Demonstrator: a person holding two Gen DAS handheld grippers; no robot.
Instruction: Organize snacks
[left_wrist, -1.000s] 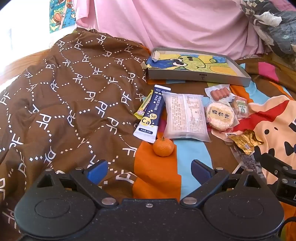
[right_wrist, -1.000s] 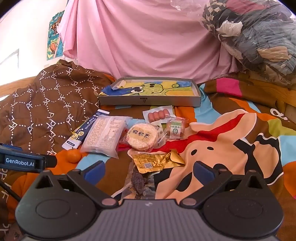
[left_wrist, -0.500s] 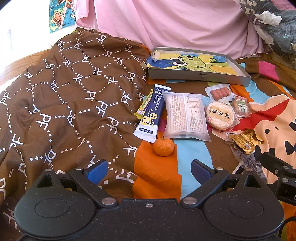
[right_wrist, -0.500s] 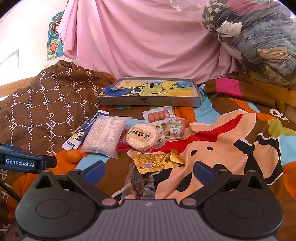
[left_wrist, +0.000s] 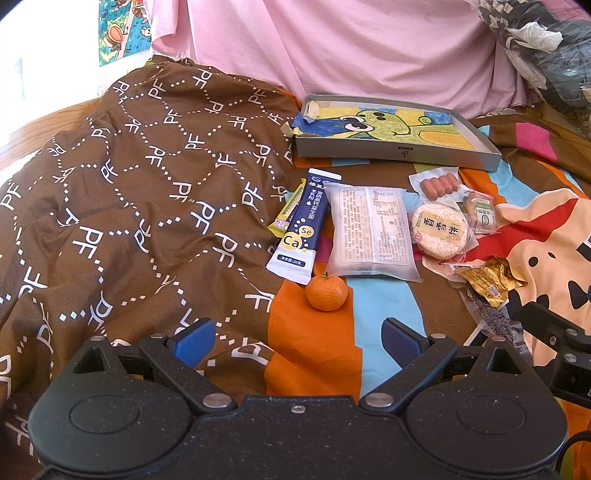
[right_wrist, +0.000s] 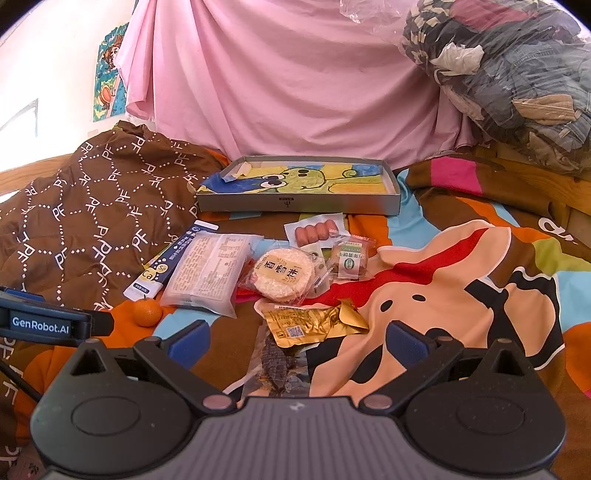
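Observation:
Snacks lie on a colourful bedspread: a small orange (left_wrist: 326, 293) (right_wrist: 147, 312), a dark blue sachet (left_wrist: 303, 229) (right_wrist: 166, 264), a frosted white packet (left_wrist: 371, 232) (right_wrist: 210, 271), a round rice cracker (left_wrist: 439, 230) (right_wrist: 282, 273), a sausage pack (left_wrist: 437, 184) (right_wrist: 316, 229), a small green-label snack (right_wrist: 349, 262) and a gold pouch (left_wrist: 487, 282) (right_wrist: 306, 325). Behind them stands a shallow grey tray (left_wrist: 399, 151) (right_wrist: 295, 203) lined with a cartoon drawing. My left gripper (left_wrist: 297, 338) is open just short of the orange. My right gripper (right_wrist: 295, 339) is open over a clear dark-printed packet (right_wrist: 277, 363), just short of the gold pouch.
A brown patterned blanket (left_wrist: 129, 206) is bunched on the left. Pink cloth (right_wrist: 295, 85) hangs behind the tray. A plastic-wrapped bundle of clothes (right_wrist: 517, 74) sits at the back right. The left gripper's body (right_wrist: 40, 321) shows at the right view's left edge.

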